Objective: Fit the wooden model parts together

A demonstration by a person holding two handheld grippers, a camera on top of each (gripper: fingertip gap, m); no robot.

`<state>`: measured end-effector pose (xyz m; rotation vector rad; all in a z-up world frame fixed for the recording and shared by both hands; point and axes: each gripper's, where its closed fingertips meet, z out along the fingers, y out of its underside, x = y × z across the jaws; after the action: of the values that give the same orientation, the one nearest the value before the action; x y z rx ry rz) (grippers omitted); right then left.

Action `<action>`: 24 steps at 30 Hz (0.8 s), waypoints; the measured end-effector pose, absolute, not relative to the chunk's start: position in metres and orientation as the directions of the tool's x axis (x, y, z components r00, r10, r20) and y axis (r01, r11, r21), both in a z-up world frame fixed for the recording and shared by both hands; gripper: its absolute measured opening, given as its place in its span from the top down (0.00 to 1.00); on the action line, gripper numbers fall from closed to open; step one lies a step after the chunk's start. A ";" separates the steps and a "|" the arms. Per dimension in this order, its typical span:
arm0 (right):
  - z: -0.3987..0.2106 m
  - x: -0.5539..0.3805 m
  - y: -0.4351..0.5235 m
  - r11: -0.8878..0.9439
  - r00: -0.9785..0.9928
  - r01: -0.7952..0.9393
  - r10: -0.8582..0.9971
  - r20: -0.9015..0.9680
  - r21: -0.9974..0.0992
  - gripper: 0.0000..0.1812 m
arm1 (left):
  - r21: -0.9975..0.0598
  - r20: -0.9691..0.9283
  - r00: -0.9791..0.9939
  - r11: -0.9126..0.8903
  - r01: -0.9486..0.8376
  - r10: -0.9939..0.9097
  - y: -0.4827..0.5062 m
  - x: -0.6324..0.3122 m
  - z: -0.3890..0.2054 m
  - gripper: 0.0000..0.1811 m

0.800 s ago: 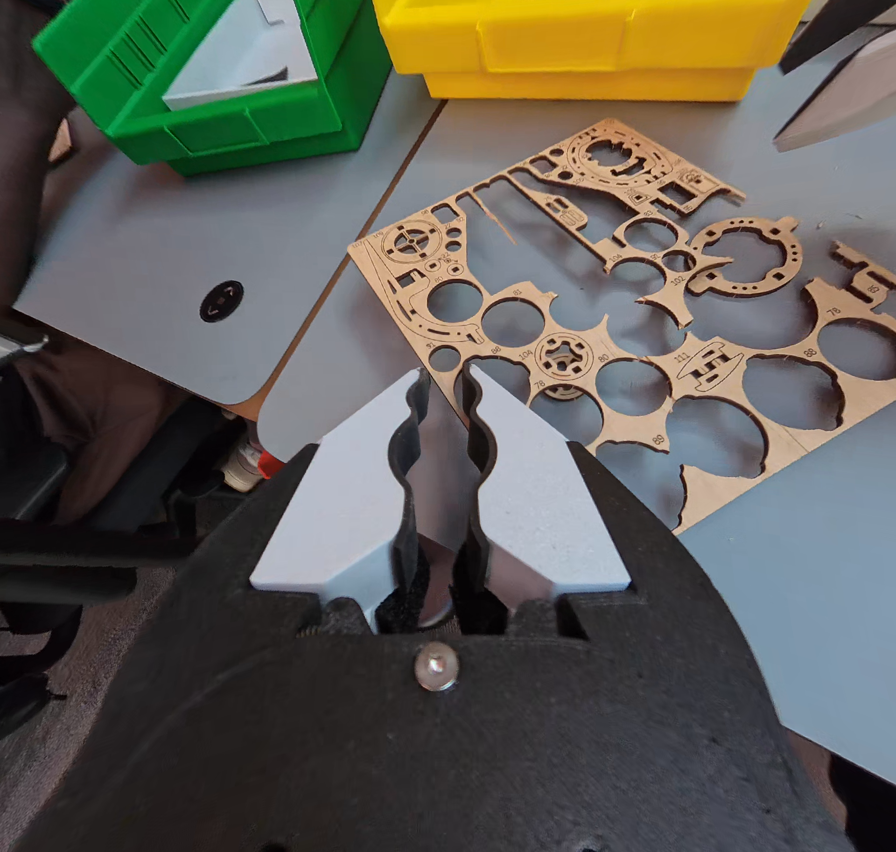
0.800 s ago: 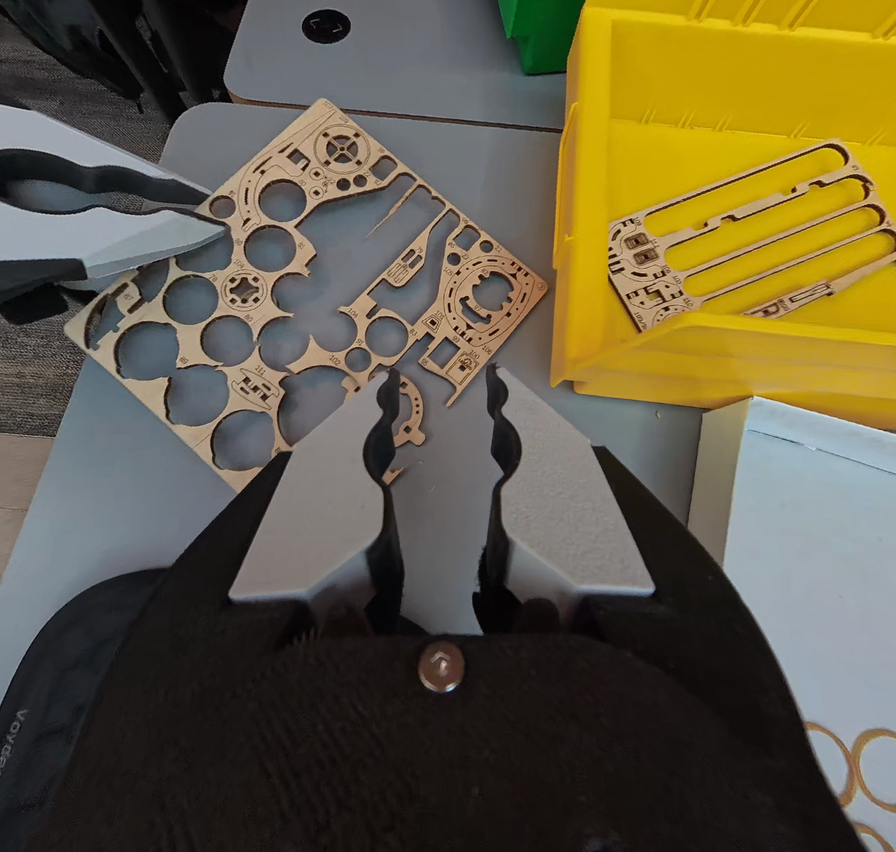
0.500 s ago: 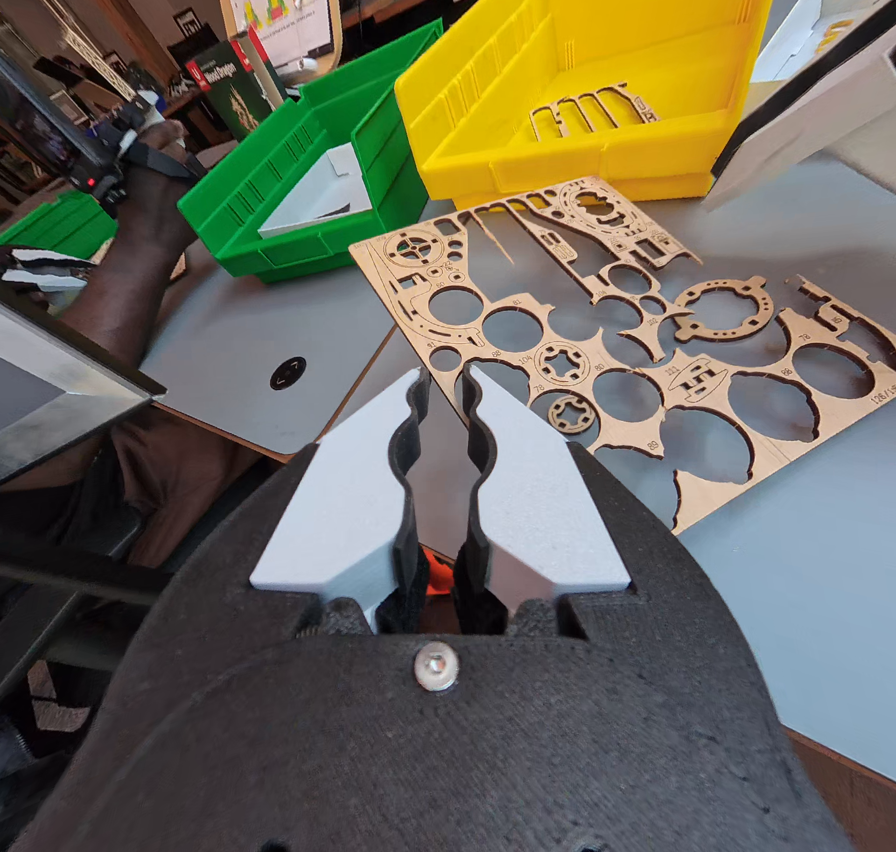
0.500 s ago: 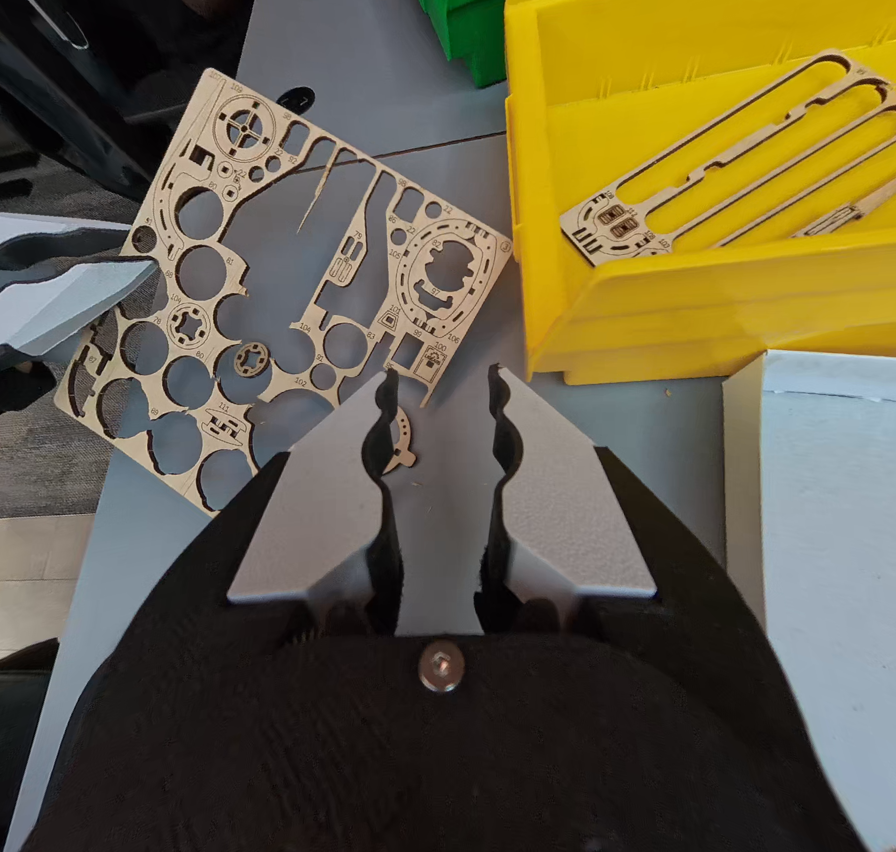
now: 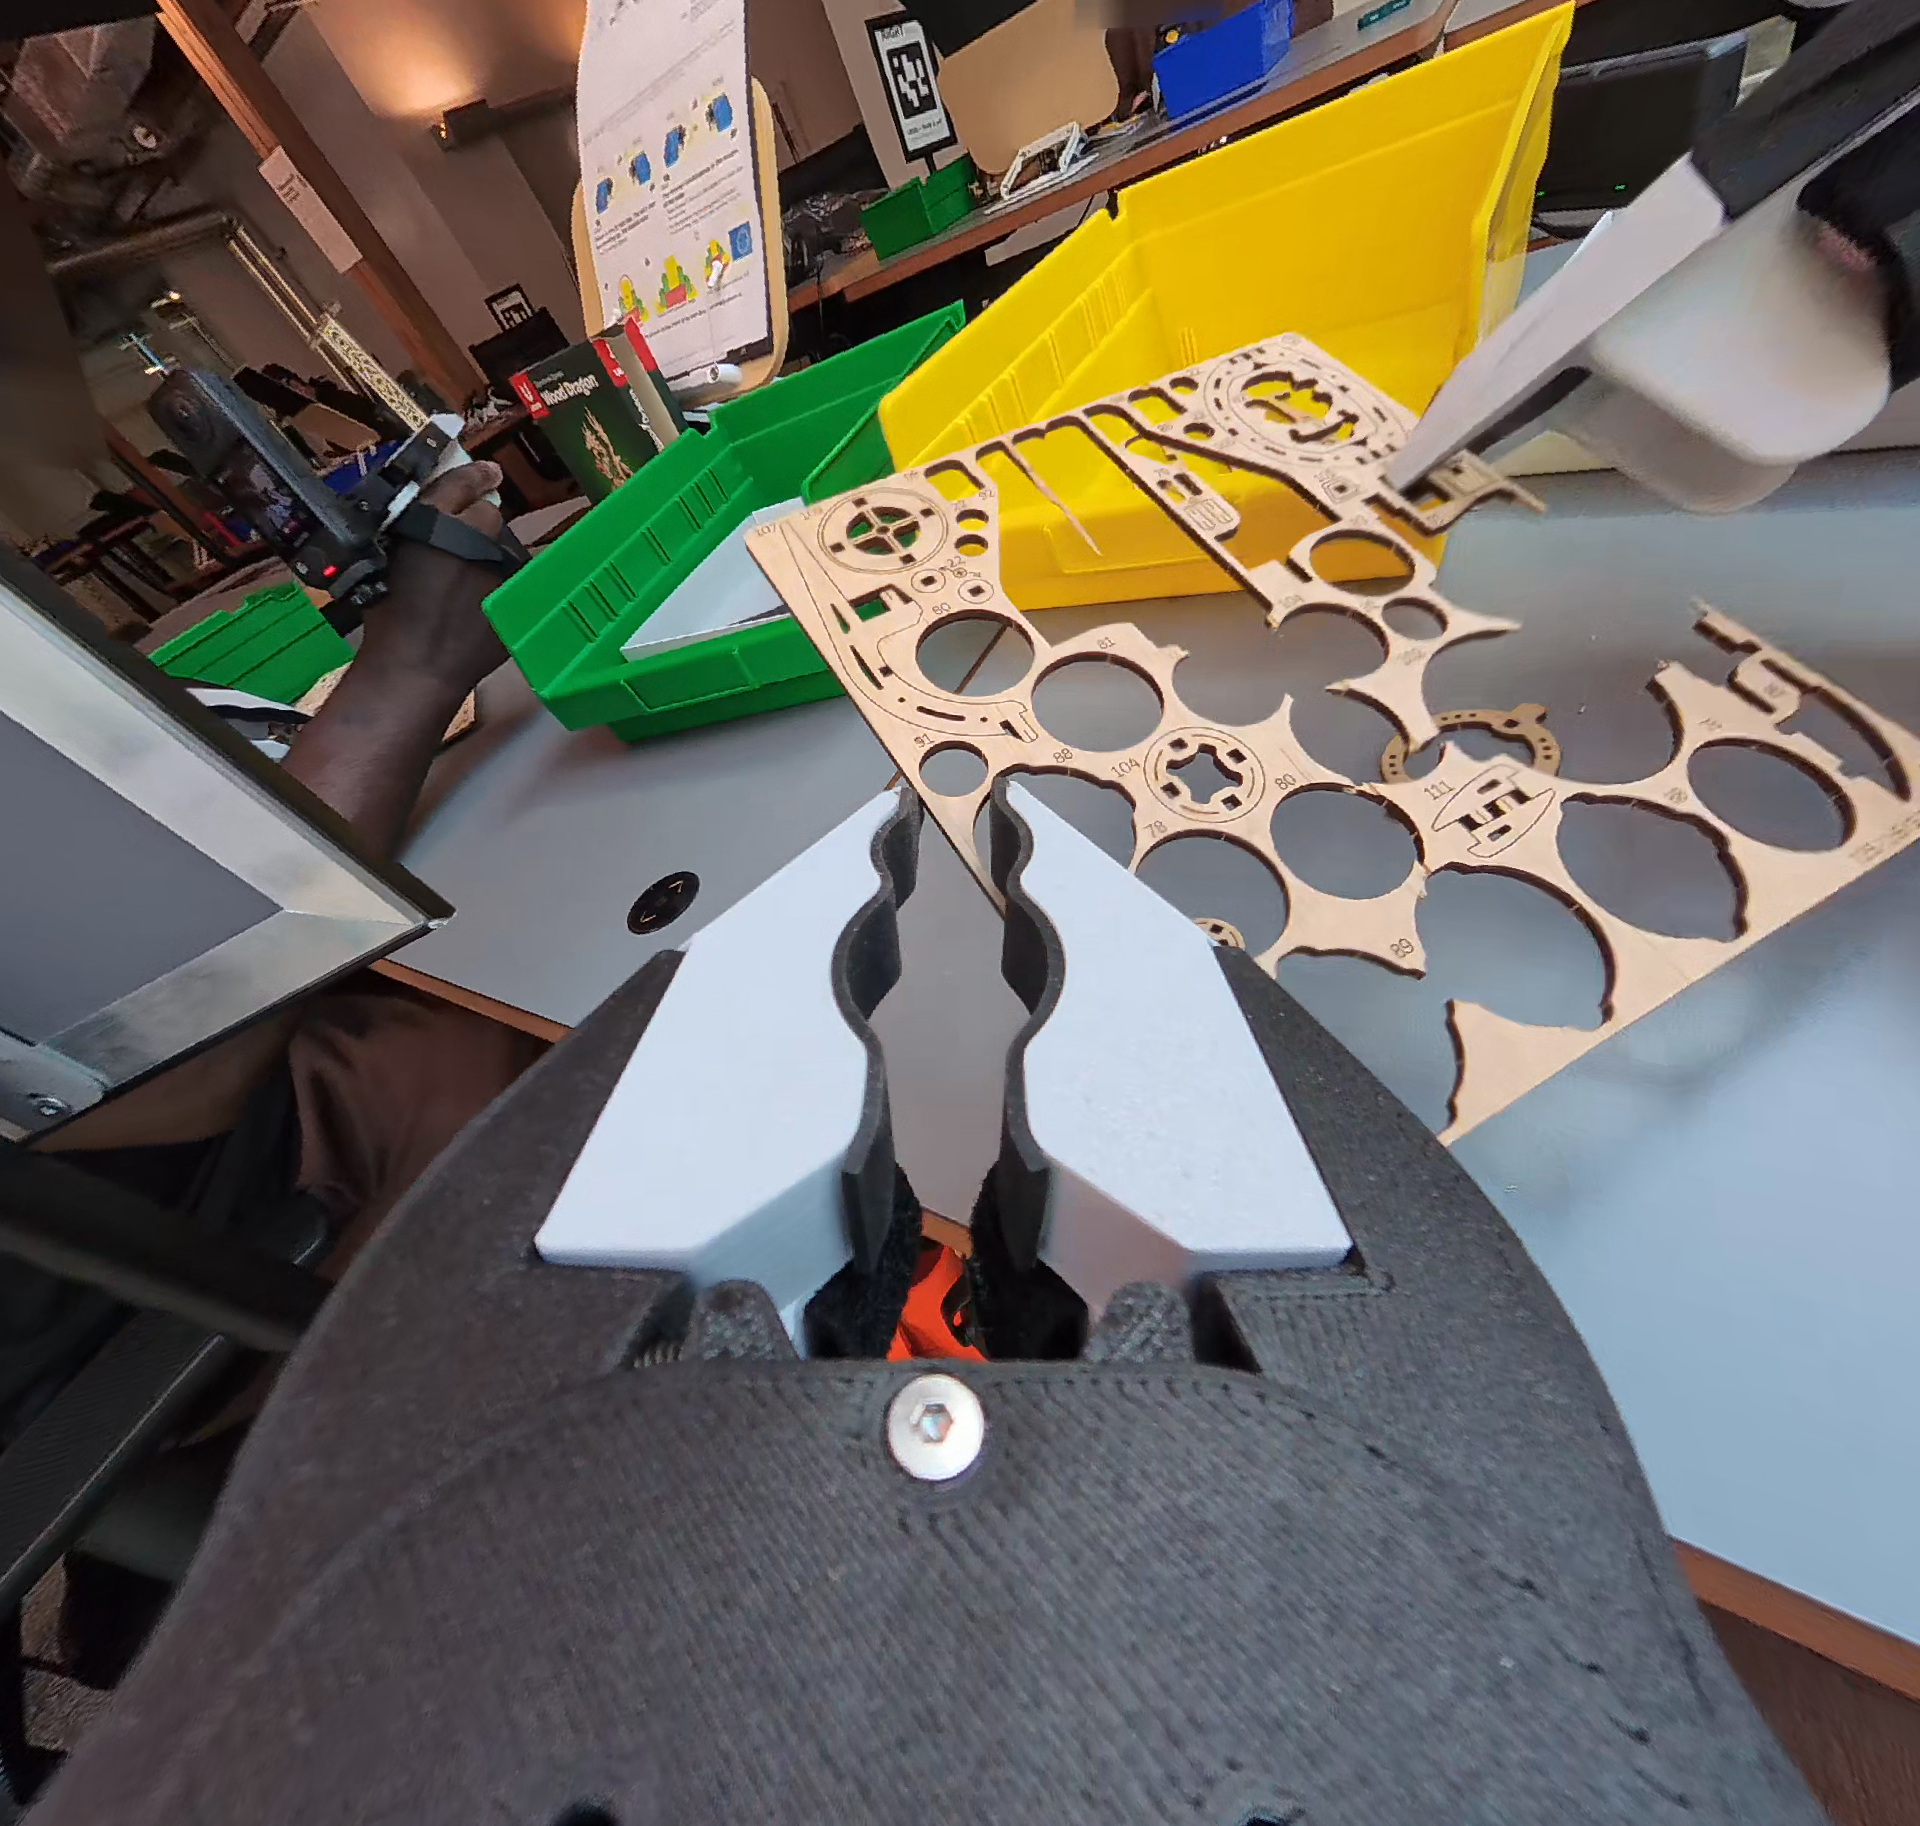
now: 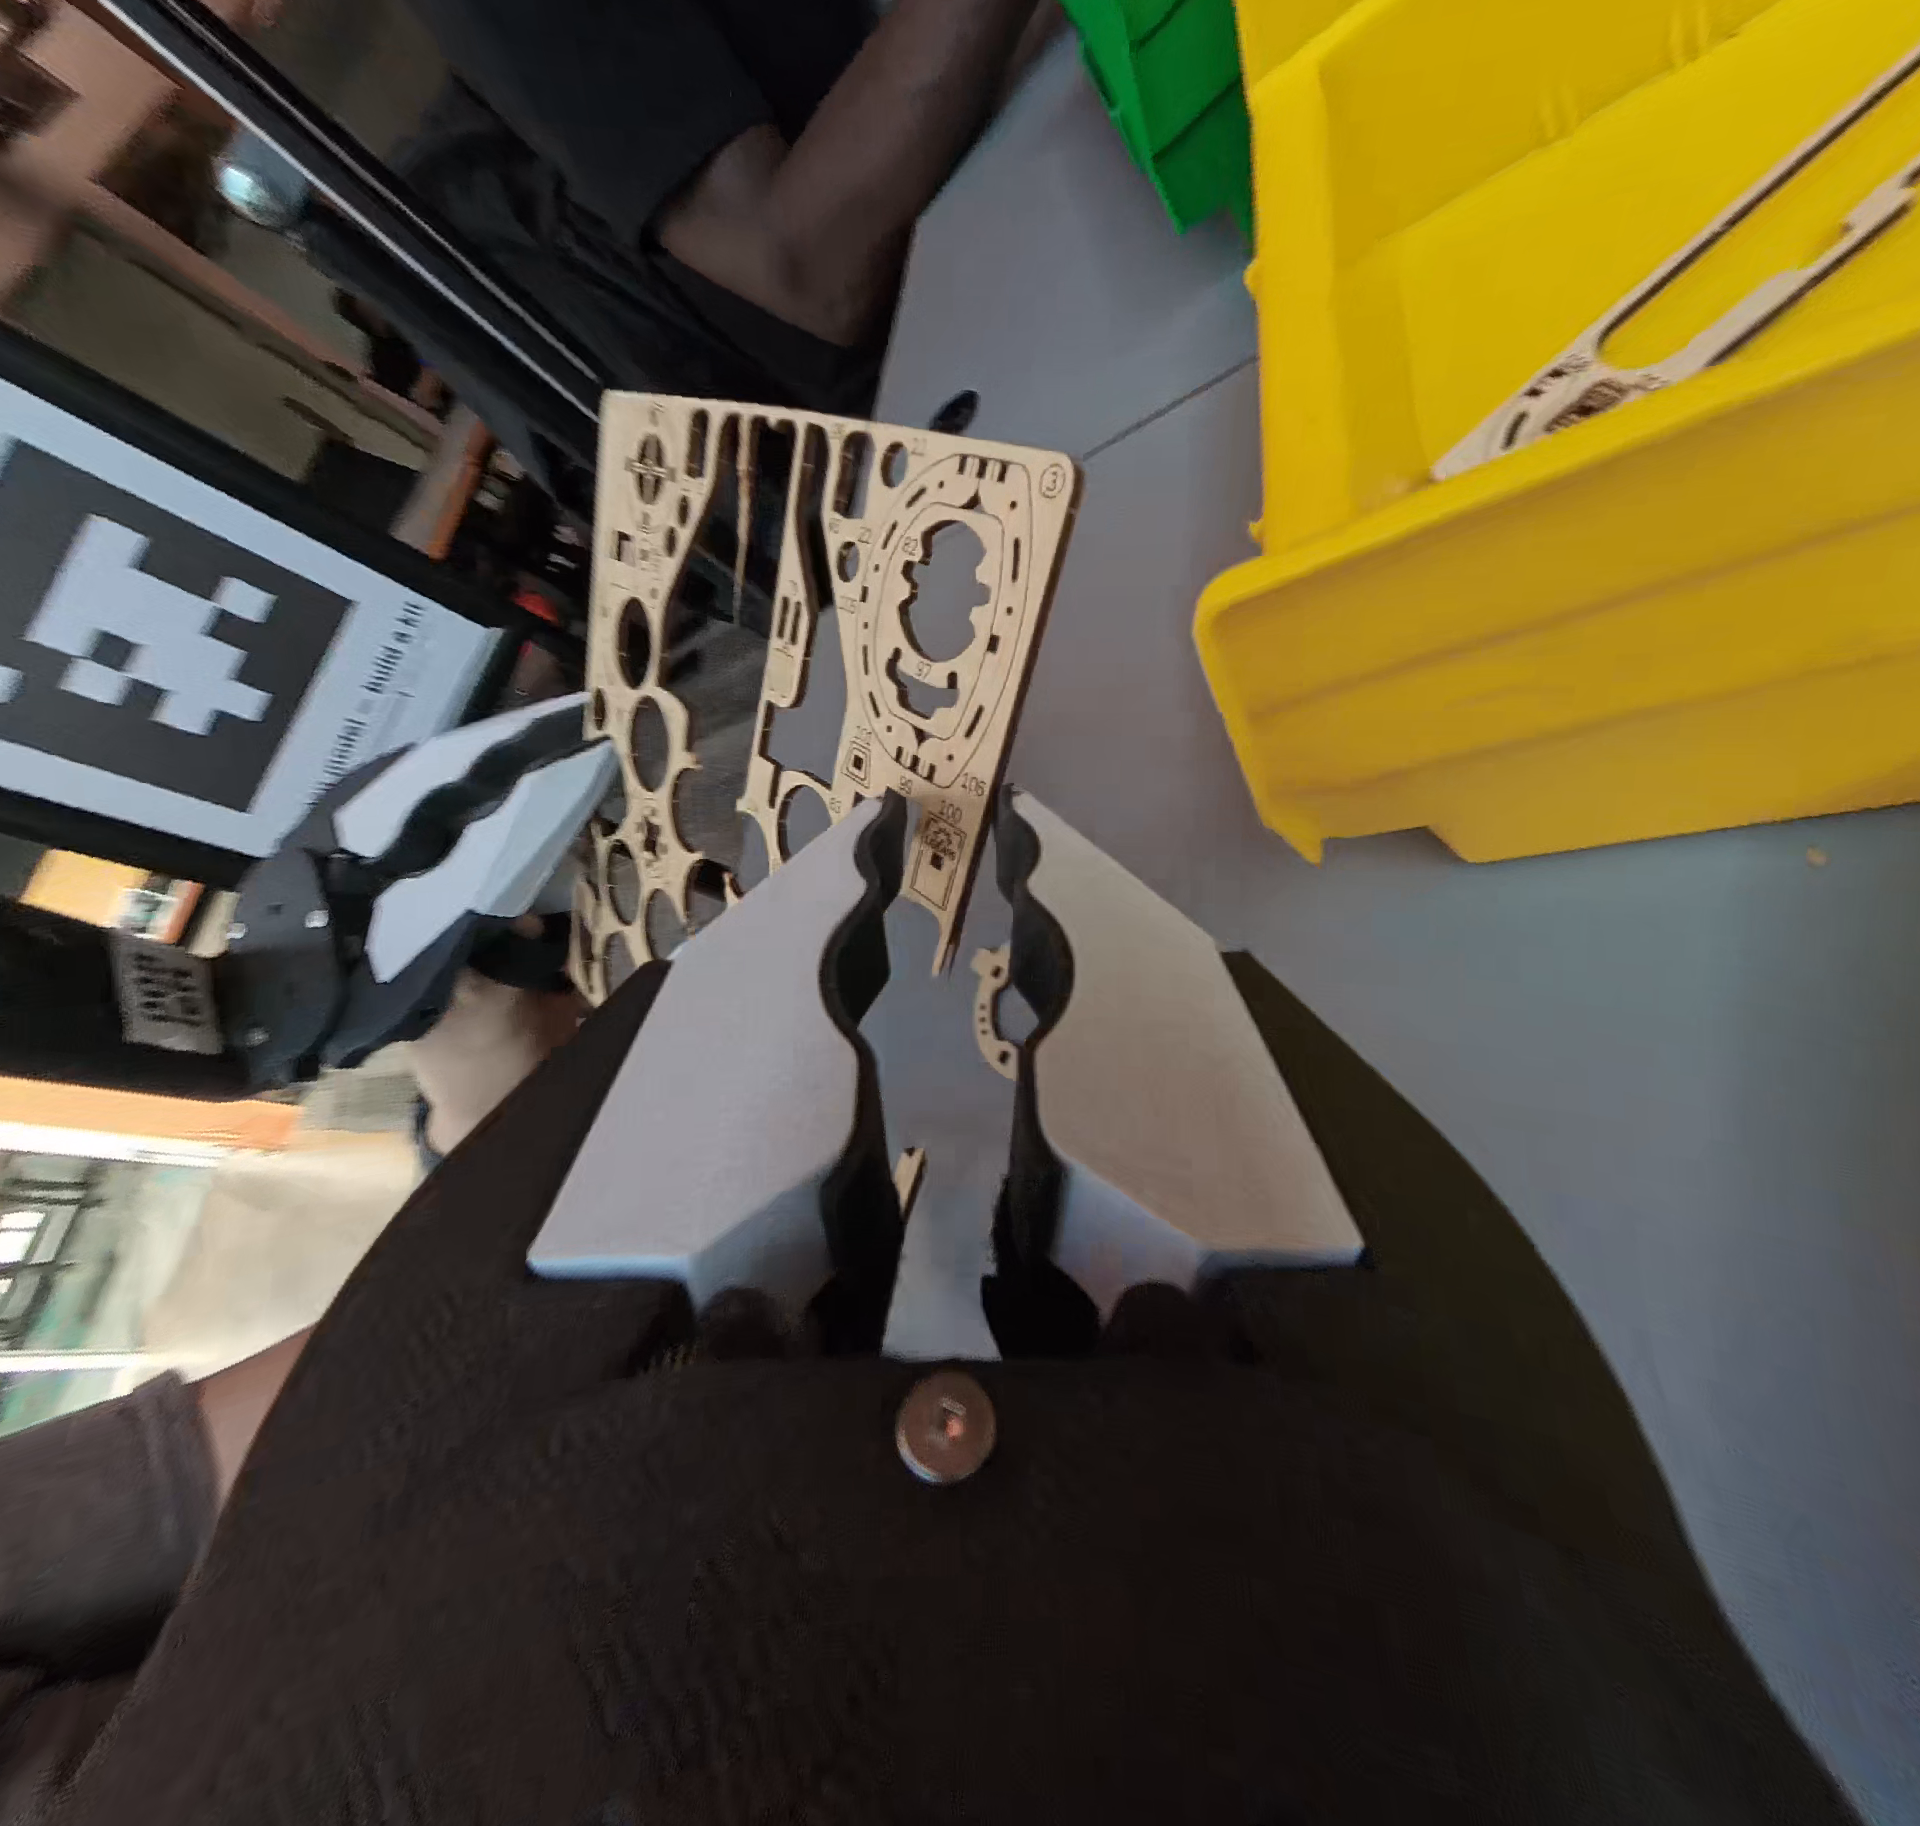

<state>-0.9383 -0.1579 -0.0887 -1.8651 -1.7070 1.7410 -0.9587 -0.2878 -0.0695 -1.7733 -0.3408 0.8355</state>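
Wood sheet (image 5: 1226, 800): punched plywood, lifted off grey table (image 5: 1714, 1205), tilted. Left tongs (image 5: 948, 800): fingers slightly parted, sheet's near edge between the tips; grip uncertain. Right tongs (image 6: 940, 810): parted a little, sheet corner at the tips; grip uncertain. Loose ring part (image 5: 1470, 748) on table. Yellow bin (image 5: 1299, 301) at 12 o'clock; green bin (image 5: 665, 581) at 10

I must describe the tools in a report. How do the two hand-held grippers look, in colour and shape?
Both look alike. The left hand-held gripper has a black, rough-textured body, rounded like a dome, with one silver screw in the middle. Its two fingers are pale grey wedges lined with black wavy pads. The right hand-held gripper has the same build. No cables show.
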 end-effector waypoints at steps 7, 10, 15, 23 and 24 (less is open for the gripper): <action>-0.037 -0.906 -0.167 -0.509 -0.412 0.627 0.427 -0.805 -0.591 1.00 | -0.945 -0.301 0.758 -0.286 -0.157 0.579 -0.289 -0.949 -0.052 0.94; -0.007 -0.883 -0.164 -0.513 -0.455 0.586 0.432 -0.779 -0.627 1.00 | -0.958 -0.261 0.808 -0.243 -0.151 0.528 -0.282 -0.932 -0.035 0.93; 0.033 -0.817 -0.150 -0.426 -0.467 0.510 0.592 -0.656 -0.747 1.00 | -0.996 -0.082 0.922 -0.011 -0.084 0.378 -0.279 -0.881 0.024 0.74; 0.073 -0.681 -0.160 -0.193 -0.484 0.482 0.755 -0.443 -0.855 1.00 | -0.990 -0.050 0.941 -0.109 -0.091 -0.334 -0.200 -0.735 0.132 0.62; 0.076 -0.666 -0.162 -0.162 -0.484 0.476 0.772 -0.411 -0.864 1.00 | -0.975 -0.054 0.908 -0.176 -0.138 -0.416 -0.187 -0.715 0.133 0.61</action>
<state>-0.6662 -0.1618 0.0761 -1.4310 -1.8475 1.6950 -0.7146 -0.1868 0.1330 -1.7478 0.4207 -0.2599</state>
